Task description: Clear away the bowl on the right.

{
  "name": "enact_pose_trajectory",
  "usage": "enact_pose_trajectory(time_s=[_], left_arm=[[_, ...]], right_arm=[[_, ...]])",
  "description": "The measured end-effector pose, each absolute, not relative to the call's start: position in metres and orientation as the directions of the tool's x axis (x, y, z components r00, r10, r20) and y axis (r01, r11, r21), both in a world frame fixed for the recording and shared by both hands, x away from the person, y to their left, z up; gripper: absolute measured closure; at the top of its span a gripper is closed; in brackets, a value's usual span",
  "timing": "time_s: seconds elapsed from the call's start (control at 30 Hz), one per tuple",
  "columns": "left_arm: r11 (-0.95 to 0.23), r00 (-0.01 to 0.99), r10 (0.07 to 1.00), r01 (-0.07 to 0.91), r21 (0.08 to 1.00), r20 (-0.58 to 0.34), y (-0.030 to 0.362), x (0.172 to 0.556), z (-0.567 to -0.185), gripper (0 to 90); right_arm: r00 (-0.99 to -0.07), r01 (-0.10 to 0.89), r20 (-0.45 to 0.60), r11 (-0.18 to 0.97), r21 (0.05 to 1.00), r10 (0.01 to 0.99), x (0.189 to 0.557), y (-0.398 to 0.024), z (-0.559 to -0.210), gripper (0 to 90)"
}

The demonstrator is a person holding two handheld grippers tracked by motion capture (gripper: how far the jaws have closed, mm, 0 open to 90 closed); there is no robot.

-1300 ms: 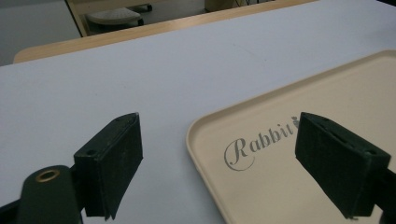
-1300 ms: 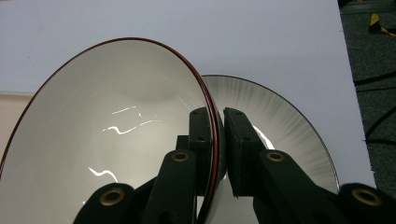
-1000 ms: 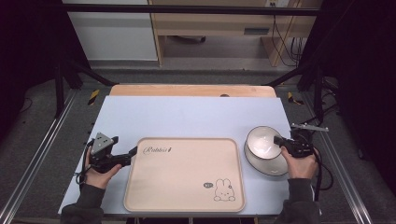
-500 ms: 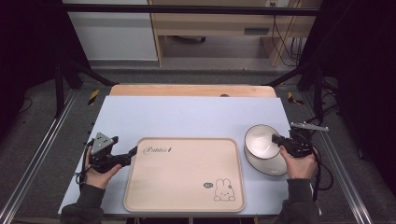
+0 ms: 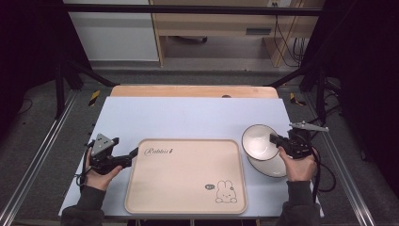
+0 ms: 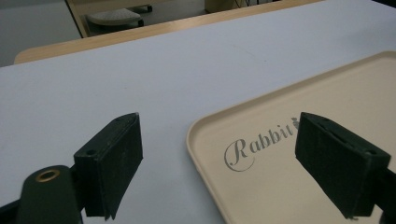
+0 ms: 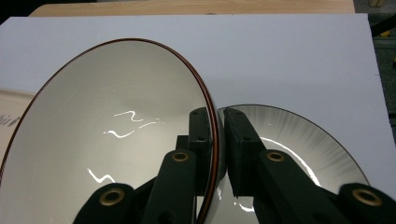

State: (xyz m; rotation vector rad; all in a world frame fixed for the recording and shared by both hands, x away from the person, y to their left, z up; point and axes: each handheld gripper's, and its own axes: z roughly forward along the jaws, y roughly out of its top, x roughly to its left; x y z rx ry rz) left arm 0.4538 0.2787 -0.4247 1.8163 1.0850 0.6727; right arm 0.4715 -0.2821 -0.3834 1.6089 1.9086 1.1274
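bowls: two glossy round white ceramic bowls, upper bowl (image 7: pixel 116 135) brown-rimmed, tilted | right hand-held gripper (image 7: pixel 219 140) clenched on its rim | left hand-held gripper (image 6: pixel 219 158) released | one smooth beige rounded-rectangle tray (image 5: pixel 186 176)

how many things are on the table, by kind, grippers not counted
trays: 1, the beige tray with the rabbit drawing
bowls: 1, the white bowl with a brown rim, tilted, its rim pinched by the right gripper
plates: 1, the plate under the bowl
total: 3
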Motion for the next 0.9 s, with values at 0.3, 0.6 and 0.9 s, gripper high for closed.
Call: enact_pose_trajectory(time_s=[0.3, 0.6, 0.9], left_arm=[[-0.222, 0.470, 0.883, 0.400, 0.889, 0.009, 0.279, 0.454, -0.425, 14.4], [-0.222, 0.469, 0.883, 0.400, 0.889, 0.010, 0.279, 0.454, -0.425, 14.4], [-0.222, 0.470, 0.883, 0.399, 0.889, 0.010, 0.278, 0.454, -0.424, 14.4]], right_arm=[[-0.305, 0.600, 0.183, 0.039, 0.799, 0.935, 0.467, -0.270, -0.374, 81.6], [-0.349, 0.579, 0.172, 0.068, 0.812, 0.921, 0.462, -0.257, -0.367, 81.6], [-0.388, 0.563, 0.172, 0.085, 0.822, 0.906, 0.460, -0.248, -0.364, 81.6]])
